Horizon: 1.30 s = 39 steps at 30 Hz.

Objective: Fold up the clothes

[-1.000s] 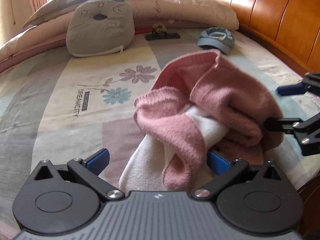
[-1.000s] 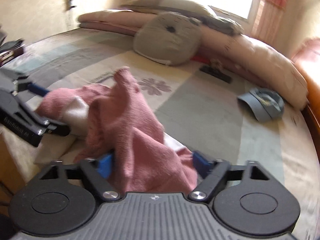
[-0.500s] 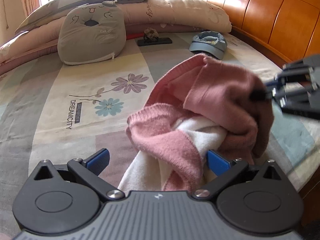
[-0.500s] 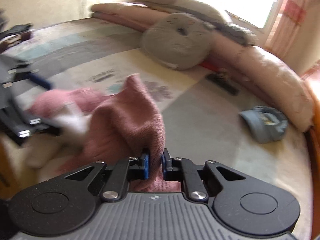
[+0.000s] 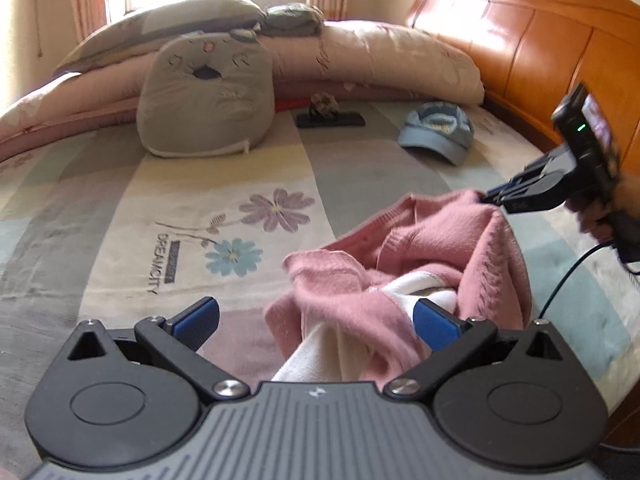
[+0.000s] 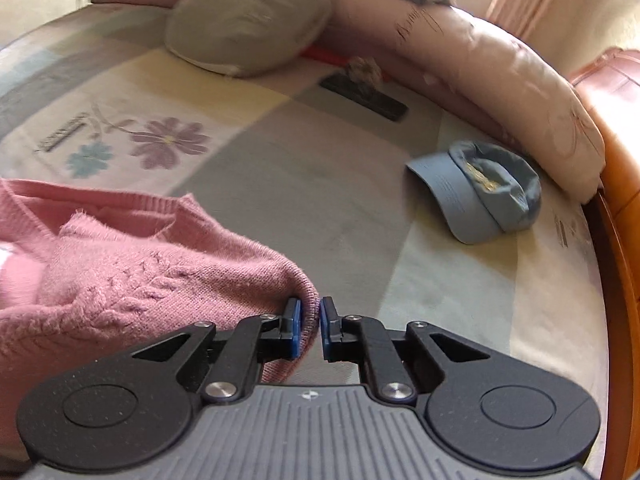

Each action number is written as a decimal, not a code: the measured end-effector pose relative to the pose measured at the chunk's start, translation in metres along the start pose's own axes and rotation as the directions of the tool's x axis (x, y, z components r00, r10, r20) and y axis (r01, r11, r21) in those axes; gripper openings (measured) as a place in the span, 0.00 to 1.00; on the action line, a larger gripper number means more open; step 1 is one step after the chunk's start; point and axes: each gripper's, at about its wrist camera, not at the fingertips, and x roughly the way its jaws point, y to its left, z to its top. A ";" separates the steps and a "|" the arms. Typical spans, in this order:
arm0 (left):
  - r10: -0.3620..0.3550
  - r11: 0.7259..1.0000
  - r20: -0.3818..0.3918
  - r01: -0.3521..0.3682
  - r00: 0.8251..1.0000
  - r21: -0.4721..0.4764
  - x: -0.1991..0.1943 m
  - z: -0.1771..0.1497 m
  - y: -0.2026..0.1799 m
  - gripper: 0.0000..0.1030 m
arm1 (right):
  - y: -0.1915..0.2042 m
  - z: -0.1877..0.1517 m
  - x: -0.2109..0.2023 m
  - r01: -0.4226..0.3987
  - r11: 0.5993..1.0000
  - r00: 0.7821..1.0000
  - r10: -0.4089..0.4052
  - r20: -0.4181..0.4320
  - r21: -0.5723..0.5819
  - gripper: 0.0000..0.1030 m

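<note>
Right gripper is pinched tight on the pink sweater's edge, drawing it out over the bed; left gripper gapes wide around the bunched middle, gripping nothing. Sweater's a crumpled heap, no fold made, so practically everything's left to do

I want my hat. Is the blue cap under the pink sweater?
No, the cap lies bare on the bed, apart from the sweater.
</note>
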 end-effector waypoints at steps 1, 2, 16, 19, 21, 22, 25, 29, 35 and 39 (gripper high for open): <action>0.005 1.000 0.007 -0.005 1.000 -0.008 -0.003 0.001 0.000 0.99 | -0.006 0.002 0.005 0.012 1.000 1.000 -0.012 -0.004 0.011 0.13; 0.008 1.000 0.012 -0.008 1.000 -0.016 -0.004 0.003 -0.001 0.99 | -0.012 0.003 0.010 0.027 0.999 1.000 -0.027 -0.008 0.022 0.13; 0.071 0.997 -0.067 -0.070 0.995 0.023 0.010 0.005 -0.036 0.99 | -0.053 -0.030 0.005 0.063 0.983 0.998 -0.065 0.009 0.174 0.44; 0.103 0.994 -0.086 -0.099 0.991 0.049 0.011 0.008 -0.042 0.99 | -0.047 -0.043 -0.019 0.011 0.980 0.998 -0.024 0.061 0.197 0.56; 0.121 0.991 -0.103 -0.113 0.987 0.078 0.013 0.011 -0.048 0.99 | -0.041 -0.052 -0.036 -0.009 0.980 0.995 -0.010 0.094 0.200 0.62; 0.133 0.988 -0.115 -0.122 0.984 0.094 0.016 0.013 -0.051 0.99 | -0.038 -0.056 -0.044 -0.017 0.980 0.994 -0.005 0.111 0.200 0.64; 0.169 0.979 -0.165 -0.145 0.972 0.146 0.029 0.017 -0.056 0.99 | -0.030 -0.069 -0.066 -0.042 0.974 0.989 0.009 0.147 0.221 0.72; 0.243 0.956 -0.216 -0.196 0.946 0.217 0.048 0.023 -0.051 0.99 | -0.019 -0.086 -0.089 -0.044 0.969 0.986 0.002 0.169 0.242 0.77; 0.133 0.974 -0.297 -0.070 0.945 0.214 0.062 0.028 -0.022 0.99 | -0.012 -0.104 -0.112 0.061 0.947 0.983 -0.112 0.146 0.315 0.81; 0.028 0.978 -0.306 0.037 0.952 0.206 0.062 0.028 -0.011 0.98 | -0.007 -0.110 -0.117 0.079 0.926 0.982 -0.137 0.133 0.369 0.81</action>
